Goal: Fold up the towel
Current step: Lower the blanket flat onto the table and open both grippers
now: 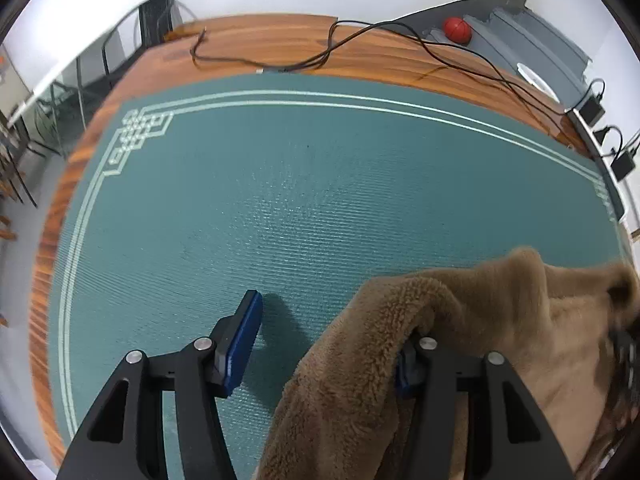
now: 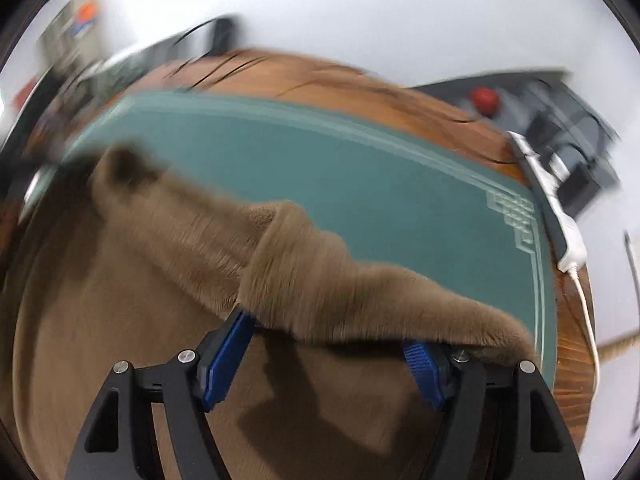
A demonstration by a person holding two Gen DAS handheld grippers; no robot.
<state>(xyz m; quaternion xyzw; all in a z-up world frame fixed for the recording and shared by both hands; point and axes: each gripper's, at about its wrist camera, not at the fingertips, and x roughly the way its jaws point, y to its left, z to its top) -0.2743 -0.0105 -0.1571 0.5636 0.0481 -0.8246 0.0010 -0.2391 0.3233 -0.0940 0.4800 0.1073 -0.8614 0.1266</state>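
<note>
Both tongs, the left tongs (image 1: pixel 320 344) and right tongs (image 2: pixel 332 344), stand wide open with the brown towel (image 1: pixel 400 340) draped over their right fingers, gripped by neither; folding stage undeterminable.

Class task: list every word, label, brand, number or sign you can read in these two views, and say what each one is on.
No text can be read in either view.
Mat: only a pale knot pattern and border lines, no lettering.
Wall sign: orange and blue patches, too blurred to read.
Towel, ball, fingers: no markings visible.
</note>
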